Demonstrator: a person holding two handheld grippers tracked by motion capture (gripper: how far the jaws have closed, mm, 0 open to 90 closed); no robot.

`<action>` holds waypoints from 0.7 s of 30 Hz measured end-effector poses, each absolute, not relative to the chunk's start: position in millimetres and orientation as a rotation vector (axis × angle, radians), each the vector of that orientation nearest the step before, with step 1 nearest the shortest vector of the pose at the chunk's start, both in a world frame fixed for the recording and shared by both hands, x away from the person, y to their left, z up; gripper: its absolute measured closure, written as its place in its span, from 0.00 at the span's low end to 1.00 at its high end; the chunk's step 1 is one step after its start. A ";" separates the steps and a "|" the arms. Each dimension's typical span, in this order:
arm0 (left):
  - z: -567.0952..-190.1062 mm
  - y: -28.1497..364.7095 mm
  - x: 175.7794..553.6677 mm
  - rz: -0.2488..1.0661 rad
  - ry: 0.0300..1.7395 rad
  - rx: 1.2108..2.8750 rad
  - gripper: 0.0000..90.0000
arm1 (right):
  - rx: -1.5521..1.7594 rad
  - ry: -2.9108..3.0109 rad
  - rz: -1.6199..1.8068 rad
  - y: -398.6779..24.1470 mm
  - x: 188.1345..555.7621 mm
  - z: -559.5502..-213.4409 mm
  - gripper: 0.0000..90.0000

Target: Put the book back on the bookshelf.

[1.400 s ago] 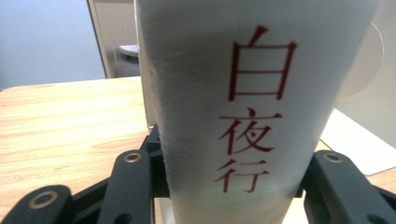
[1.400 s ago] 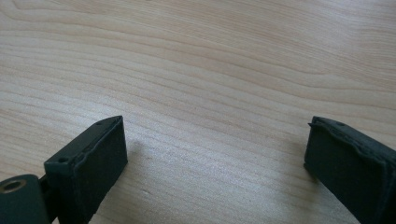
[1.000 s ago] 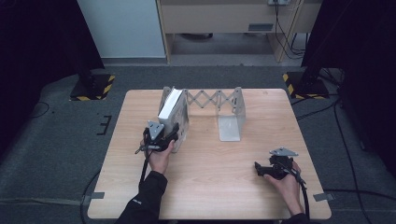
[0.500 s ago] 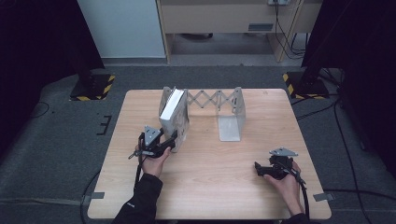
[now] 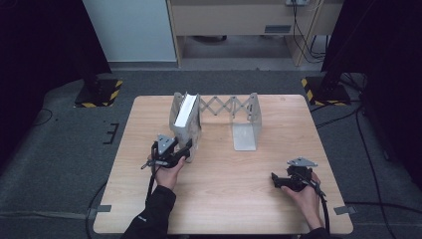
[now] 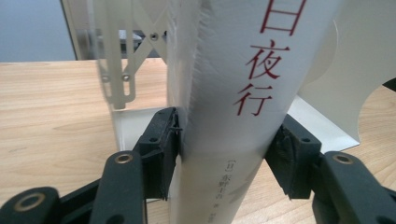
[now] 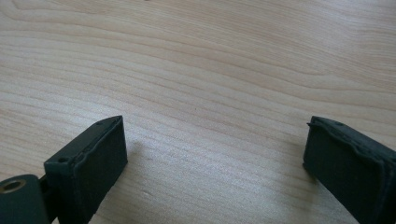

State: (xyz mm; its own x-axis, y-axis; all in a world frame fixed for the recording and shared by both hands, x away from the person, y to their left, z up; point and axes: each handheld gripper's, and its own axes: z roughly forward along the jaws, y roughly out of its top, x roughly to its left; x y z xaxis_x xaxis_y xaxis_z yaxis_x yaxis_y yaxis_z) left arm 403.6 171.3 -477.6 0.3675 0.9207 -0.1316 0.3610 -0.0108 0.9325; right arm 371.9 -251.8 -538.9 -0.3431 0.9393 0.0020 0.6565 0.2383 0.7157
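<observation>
A: Where is the book (image 6: pixel 233 93) sitting?

B: It is standing upright on its edge in the left end of the white folding rack (image 5: pixel 246 134), at about 11 o'clock from the middle of the wooden table (image 5: pixel 224 199). In the left gripper view its white spine is facing the camera, with red characters running down it.

A: Is the left gripper (image 5: pixel 185 155) holding it?

B: Its 2 jaws are sitting on either side of the book's lower end. They have just been easing apart a little, and the book is staying between them. The left pad (image 6: pixel 161 149) is lying right against the page edges, and the right pad (image 6: pixel 289 158) is sitting at the cover. I cannot tell whether they are still pressing.

A: What is lying around the book?

B: The rack's scissor lattice (image 5: pixel 226 105) is stretching away toward 3 o'clock from the book, ending at a second upright plate (image 5: pixel 253 107) with a flat white foot. The slot there is holding nothing.

A: And the other hand?

B: The right gripper (image 5: pixel 274 179) is resting low over the table at about 4 o'clock, well apart from the rack. Its jaws are standing wide open, with bare wood grain between them.
</observation>
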 end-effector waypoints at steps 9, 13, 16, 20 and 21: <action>-477.0 165.9 415.2 0.679 1.182 1.588 0.50 | 1.460 2.086 0.881 -251.8 371.9 -538.9 0.07; -478.0 163.5 420.6 0.682 1.173 1.587 0.49 | 1.460 2.086 0.881 -251.8 371.9 -538.9 0.07; -478.6 163.2 424.2 0.682 1.176 1.577 0.49 | 1.460 2.086 0.881 -251.7 372.0 -538.9 0.07; -480.0 164.0 427.6 0.693 1.171 1.566 0.49 | 1.462 2.086 0.882 -251.5 372.0 -538.9 0.07; -480.2 163.5 428.3 0.695 1.171 1.567 0.49 | 1.463 2.087 0.882 -251.4 372.0 -538.8 0.07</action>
State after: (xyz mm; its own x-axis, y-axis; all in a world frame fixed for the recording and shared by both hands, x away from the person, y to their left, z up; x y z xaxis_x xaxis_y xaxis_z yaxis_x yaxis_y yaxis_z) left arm 428.3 163.5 -480.2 0.3617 0.9247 -0.1188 0.3390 -0.0118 0.9407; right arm 372.0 -251.4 -538.8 -0.3427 0.9394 0.0051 0.6582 0.2362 0.7149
